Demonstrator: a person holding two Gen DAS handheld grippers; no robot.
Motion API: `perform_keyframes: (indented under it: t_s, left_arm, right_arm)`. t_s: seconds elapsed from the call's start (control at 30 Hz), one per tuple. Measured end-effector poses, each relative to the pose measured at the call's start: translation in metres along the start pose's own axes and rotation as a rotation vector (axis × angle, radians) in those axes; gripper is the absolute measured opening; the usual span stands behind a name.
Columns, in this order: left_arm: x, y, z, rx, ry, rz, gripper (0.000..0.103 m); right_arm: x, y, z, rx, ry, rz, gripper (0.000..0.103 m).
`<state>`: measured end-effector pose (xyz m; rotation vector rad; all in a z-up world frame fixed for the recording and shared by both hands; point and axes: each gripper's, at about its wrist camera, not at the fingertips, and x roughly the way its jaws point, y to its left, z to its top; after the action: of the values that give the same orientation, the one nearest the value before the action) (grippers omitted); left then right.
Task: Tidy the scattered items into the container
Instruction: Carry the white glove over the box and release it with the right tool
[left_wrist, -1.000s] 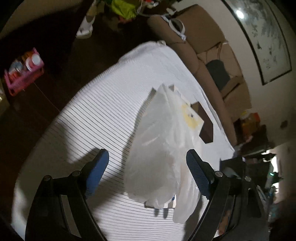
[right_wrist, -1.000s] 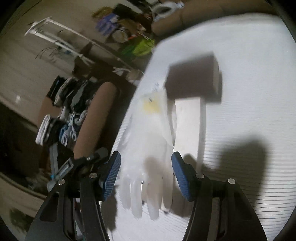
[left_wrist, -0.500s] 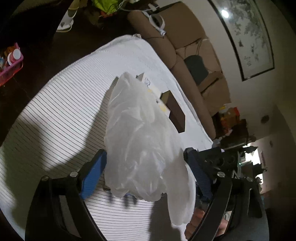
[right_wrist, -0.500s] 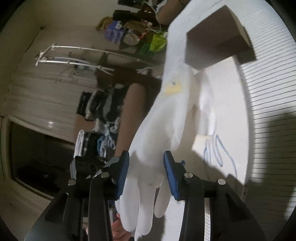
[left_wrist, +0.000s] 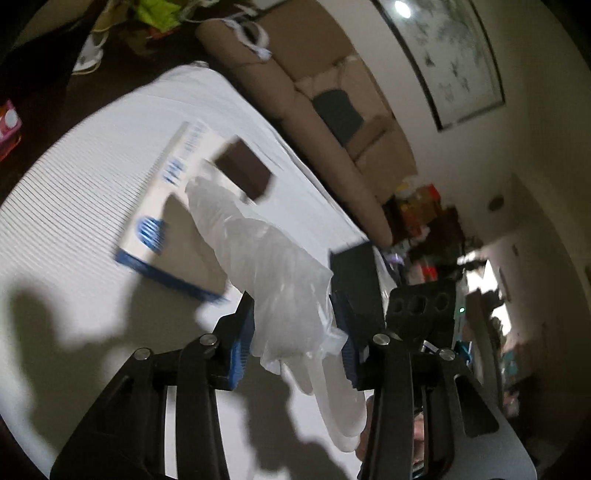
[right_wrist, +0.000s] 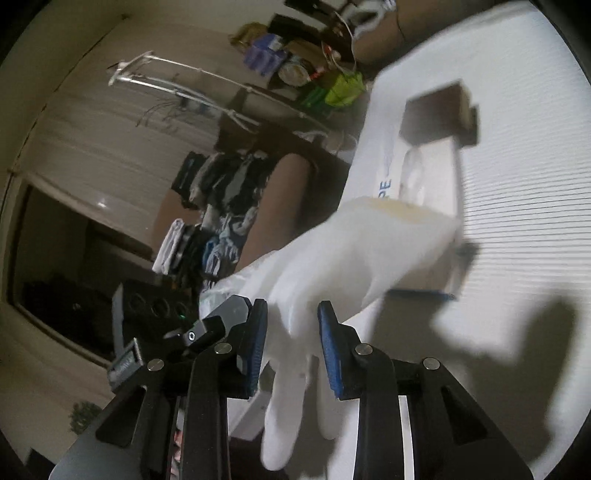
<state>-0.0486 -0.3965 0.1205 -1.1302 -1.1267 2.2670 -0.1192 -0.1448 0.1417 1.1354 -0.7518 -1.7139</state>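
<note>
My left tongs (left_wrist: 293, 343) are closed on a clear disposable glove (left_wrist: 266, 266), its palm pinched between the blue pads and its fingers drooping toward me. My right tongs (right_wrist: 291, 347) clamp the same glove (right_wrist: 332, 266) near the fingers, the cuff stretching forward. The glove hangs in the air above the white-and-blue glove box (left_wrist: 173, 206), which lies flat on the striped table (left_wrist: 74, 177) with its brown flap (left_wrist: 242, 171) raised.
</note>
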Motion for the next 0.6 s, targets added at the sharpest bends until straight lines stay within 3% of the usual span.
perform_keyframes:
  t_s: [0.17, 0.43, 0.53, 0.6]
  left_arm:
    - [0.026, -0.090, -0.034, 0.059, 0.027, -0.078, 0.037]
    - [0.120, -0.229, -0.066, 0.106, 0.042, -0.298, 0.037]
    - [0.161, -0.256, -0.072, 0.102, 0.025, -0.336, 0.039]
    - [0.189, -0.258, -0.078, 0.086, 0.007, -0.310, 0.041]
  right_arm:
    - [-0.102, 0.013, -0.011, -0.035, -0.090, -0.025, 0.030]
    - [-0.286, 0.022, 0.008, -0.161, -0.266, -0.193, 0.030]
    - [-0.330, 0.011, 0.022, -0.203, -0.289, -0.241, 0.030]
    - [-0.341, -0.005, 0.034, -0.246, -0.262, -0.293, 0.030]
